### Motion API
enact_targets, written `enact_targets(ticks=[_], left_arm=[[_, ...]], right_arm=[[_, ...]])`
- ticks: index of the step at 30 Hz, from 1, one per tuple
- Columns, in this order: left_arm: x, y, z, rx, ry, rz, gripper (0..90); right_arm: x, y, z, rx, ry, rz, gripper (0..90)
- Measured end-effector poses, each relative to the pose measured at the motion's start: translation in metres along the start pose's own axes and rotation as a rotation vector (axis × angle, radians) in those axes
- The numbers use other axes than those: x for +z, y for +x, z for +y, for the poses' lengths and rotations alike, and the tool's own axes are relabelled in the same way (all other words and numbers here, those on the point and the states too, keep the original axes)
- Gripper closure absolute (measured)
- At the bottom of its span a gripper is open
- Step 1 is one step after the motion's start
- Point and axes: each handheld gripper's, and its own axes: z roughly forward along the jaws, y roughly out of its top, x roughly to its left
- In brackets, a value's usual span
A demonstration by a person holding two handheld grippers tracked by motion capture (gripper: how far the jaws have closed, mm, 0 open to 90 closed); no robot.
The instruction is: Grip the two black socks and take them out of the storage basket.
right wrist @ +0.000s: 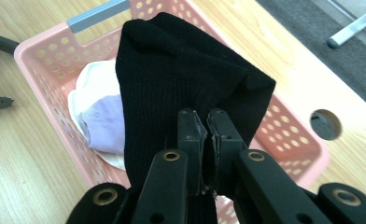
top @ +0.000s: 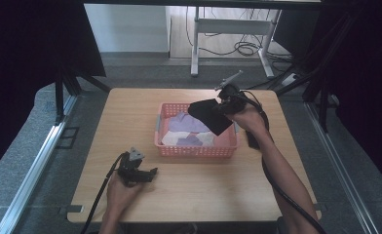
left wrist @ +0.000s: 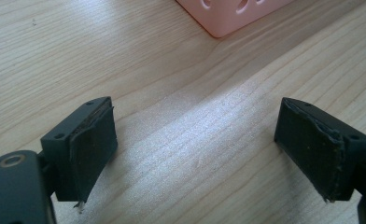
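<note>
The black sock (right wrist: pixel 172 84) in the right gripper (right wrist: pixel 205 149) hides part of the basket (right wrist: pixel 36 51).

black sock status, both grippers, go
Right gripper shut on black sock, held above pink basket. Left gripper open, empty, low over table near the basket. White and lilac cloths in the basket; nothing blocking.

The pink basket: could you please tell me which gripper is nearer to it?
Right. The right gripper hangs over the pink basket's far right corner, clamping a black sock. The left gripper rests open on the table, short of the basket's near left corner.
</note>
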Motion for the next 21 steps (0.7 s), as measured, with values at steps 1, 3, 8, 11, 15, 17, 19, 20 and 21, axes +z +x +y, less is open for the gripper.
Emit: enact_targets(ticks=[1,3,8,11,15,17,19,20,21], left_arm=[[0.000,0.000,0.000,0.000,0.000,0.000,12.6],[0.000,0.000,0.000,0.000,0.000,0.000,12.6],[0.000,0.000,0.000,-0.001,0.000,-0.001,12.6],[0.000,0.000,0.000,0.000,0.000,-0.001,12.6],[0.000,0.000,0.000,-0.001,-0.001,0.000,12.6],[0.000,0.000,0.000,0.000,0.000,-0.001,12.6],[0.000,0.000,0.000,0.000,-0.001,0.000,12.6],[0.000,0.000,0.000,0.000,0.000,0.000,12.6],[0.000,0.000,0.000,0.000,0.000,0.000,12.6]], right_arm=[[-0.003,-0.002,-0.001,0.000,-0.001,-0.005,86.3],[-0.008,-0.005,-0.004,0.007,-0.004,-0.016,86.3],[-0.021,-0.013,-0.012,0.031,-0.009,-0.043,86.3],[-0.027,-0.018,-0.018,0.054,-0.011,-0.054,86.3],[-0.034,-0.027,-0.027,0.068,-0.006,-0.078,86.3],[-0.035,-0.029,-0.030,0.074,-0.006,-0.083,86.3],[-0.040,-0.036,-0.038,0.094,-0.004,-0.100,86.3],[-0.041,-0.038,-0.041,0.103,-0.002,-0.105,86.3],[-0.043,-0.040,-0.044,0.108,-0.002,-0.110,86.3]])
